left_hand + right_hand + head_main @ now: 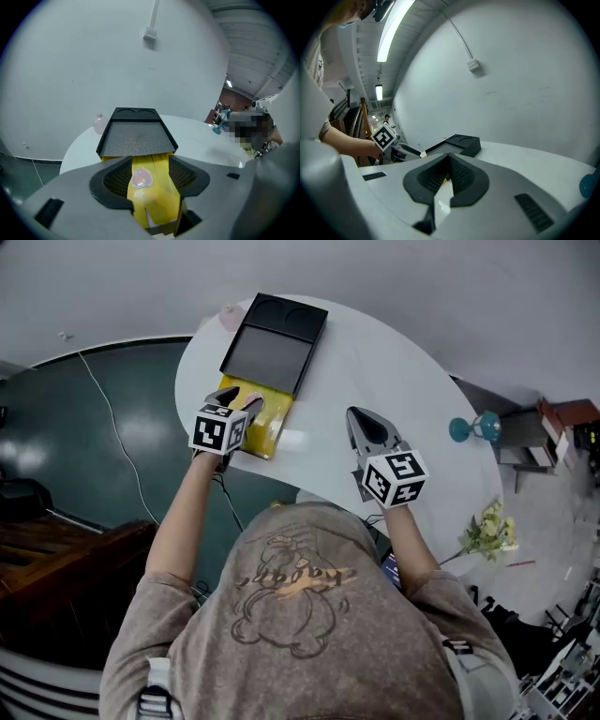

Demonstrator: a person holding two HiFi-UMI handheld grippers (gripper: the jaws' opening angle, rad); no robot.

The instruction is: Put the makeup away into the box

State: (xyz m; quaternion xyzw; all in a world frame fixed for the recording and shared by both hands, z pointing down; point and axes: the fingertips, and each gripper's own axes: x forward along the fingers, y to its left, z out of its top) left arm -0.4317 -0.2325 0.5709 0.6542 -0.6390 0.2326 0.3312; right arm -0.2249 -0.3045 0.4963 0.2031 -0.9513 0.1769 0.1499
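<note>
A black box [272, 352] with a grey inner floor and two round wells at its far end lies open on the white table [375, 352]. A yellow cardboard flap [258, 427] with a round pink seal [142, 178] joins its near edge. My left gripper [239, 401] is shut on that flap [152, 197] and holds it raised off the table, jaws wide. My right gripper [356, 416] hovers over the table to the box's right, its fingertips together with nothing between them [449, 161]. A small pink bottle [230, 315] stands by the box's far left corner.
A teal stand [469, 427] sits at the table's right edge, with pale flowers [487, 531] below it. A white cable [112, 418] runs over the dark floor on the left. The wall lies just behind the table.
</note>
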